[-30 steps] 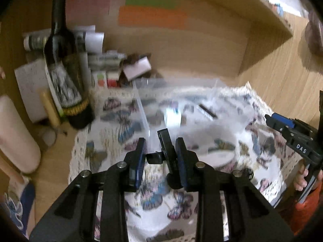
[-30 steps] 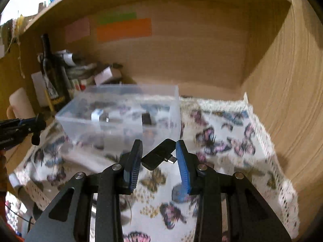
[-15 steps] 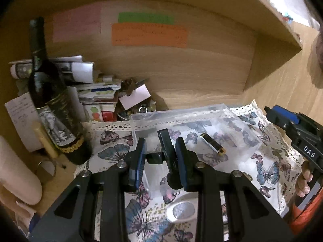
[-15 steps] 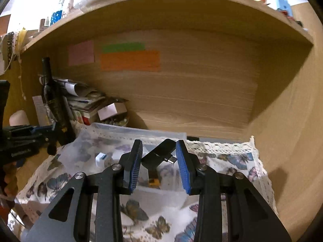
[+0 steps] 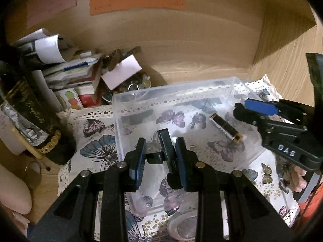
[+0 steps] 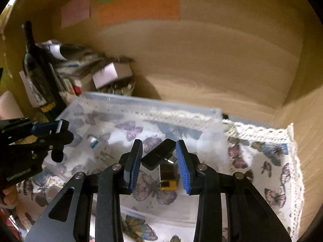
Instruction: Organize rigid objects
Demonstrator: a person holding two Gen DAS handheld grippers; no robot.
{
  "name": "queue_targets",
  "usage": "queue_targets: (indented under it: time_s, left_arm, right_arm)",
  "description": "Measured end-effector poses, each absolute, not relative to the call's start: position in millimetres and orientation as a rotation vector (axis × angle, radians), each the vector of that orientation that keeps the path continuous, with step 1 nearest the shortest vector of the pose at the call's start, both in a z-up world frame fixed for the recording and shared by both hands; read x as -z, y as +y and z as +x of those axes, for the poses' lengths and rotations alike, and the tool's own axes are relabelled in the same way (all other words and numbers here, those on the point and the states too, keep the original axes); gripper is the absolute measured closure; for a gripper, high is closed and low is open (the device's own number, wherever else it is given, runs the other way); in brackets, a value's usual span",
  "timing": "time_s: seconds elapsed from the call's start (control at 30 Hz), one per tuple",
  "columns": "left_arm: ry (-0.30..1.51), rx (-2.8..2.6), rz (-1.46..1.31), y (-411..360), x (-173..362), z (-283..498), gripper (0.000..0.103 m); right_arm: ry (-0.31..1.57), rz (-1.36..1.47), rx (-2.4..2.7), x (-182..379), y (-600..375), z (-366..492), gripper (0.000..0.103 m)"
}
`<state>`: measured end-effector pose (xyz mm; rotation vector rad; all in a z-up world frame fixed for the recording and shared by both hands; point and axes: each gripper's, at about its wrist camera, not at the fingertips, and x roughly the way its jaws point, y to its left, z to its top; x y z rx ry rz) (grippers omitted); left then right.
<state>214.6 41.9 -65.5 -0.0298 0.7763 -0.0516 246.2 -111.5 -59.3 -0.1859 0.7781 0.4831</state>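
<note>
Hovering over the clear bin, the right claw grips a black adapter lying crosswise, while the left claw clamps a black clip above the bin's left half

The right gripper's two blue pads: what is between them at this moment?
In the right wrist view, a small black adapter with a metal plug sits tilted between the right gripper pads, above the clear plastic box.

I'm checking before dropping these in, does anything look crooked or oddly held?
Yes. In the right claw the small black USB adapter sits diagonally, pinched corner to corner. In the left claw the black clip-like part is tilted too. Both hang over the clear plastic bin.
</note>
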Motion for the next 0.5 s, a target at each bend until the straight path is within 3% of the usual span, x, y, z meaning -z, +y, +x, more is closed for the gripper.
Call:
queue_targets:
  time_s: [0.4,0.5]
  left_arm:
    - [0.804,0.056,-0.032,42.4,70.4,221.3,0.073]
    - [0.806,0.068,-0.054,44.5,67.3,216.2,0.066]
  right_arm:
    - [0.861,-0.207,-0.484,77.7,-105.3,256.8,0.071]
    - [0.840,-0.207,-0.483,70.5,-107.4,251.7,0.064]
